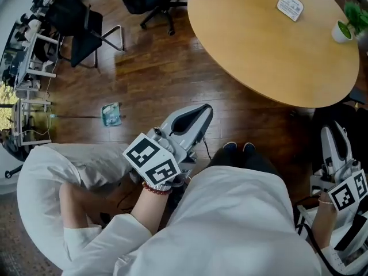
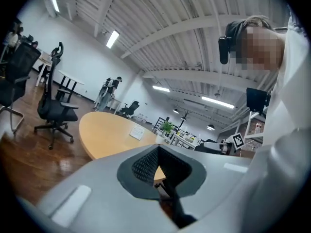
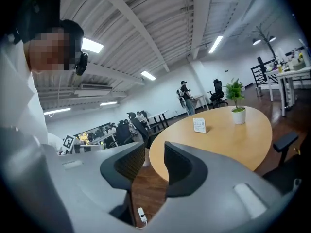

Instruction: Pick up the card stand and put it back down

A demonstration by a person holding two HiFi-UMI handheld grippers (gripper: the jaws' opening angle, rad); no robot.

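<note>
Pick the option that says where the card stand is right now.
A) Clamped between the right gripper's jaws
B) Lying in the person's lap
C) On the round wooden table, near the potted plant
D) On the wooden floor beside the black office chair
C: the card stand stands on the round table, not far from the potted plant at the table's edge.

Bright overhead strip lights; sharp centre, fisheye-warped, vignetted edges
</note>
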